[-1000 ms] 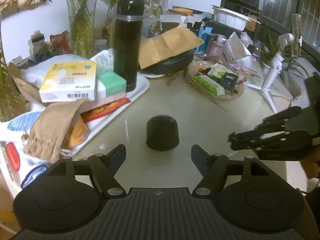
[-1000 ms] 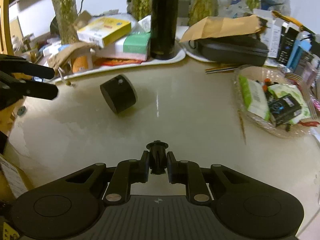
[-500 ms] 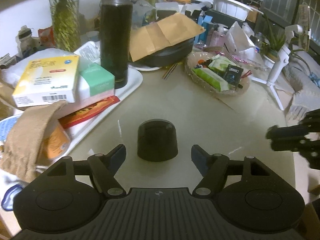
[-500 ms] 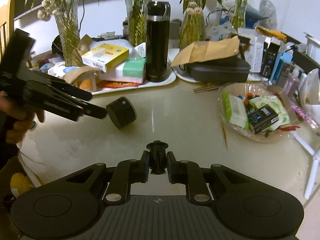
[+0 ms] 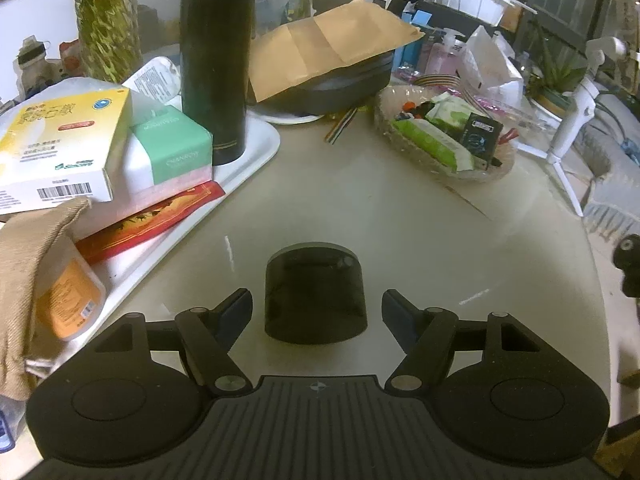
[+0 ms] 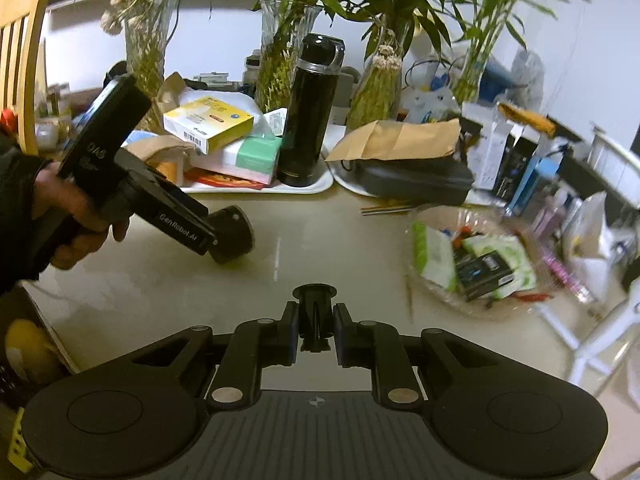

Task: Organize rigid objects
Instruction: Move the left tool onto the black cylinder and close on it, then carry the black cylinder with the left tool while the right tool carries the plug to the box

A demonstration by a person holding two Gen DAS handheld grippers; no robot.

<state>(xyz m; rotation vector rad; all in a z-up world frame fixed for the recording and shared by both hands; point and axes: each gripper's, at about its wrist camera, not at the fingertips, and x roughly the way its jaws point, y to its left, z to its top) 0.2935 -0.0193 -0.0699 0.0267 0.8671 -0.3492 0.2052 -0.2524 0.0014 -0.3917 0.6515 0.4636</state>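
Note:
A short black cylinder (image 5: 315,298) lies on its side on the beige table. My left gripper (image 5: 316,312) is open, with one finger on each side of the cylinder, not touching it. In the right wrist view the left gripper (image 6: 206,236) reaches the same cylinder (image 6: 236,236) from the left. My right gripper (image 6: 316,326) is shut on a small black spool-shaped part (image 6: 315,312) and hangs over the table, nearer to me than the cylinder.
A white tray (image 5: 256,148) at the left holds a tall black flask (image 5: 218,60), boxes and a tan pouch. A clear basket (image 5: 444,140) of packets stands at the right. A black case under a brown envelope (image 5: 328,56) and plant vases stand behind.
My left gripper has moved forward until its open fingers flank the cylinder. My right gripper has pulled back and up, still shut on the small part.

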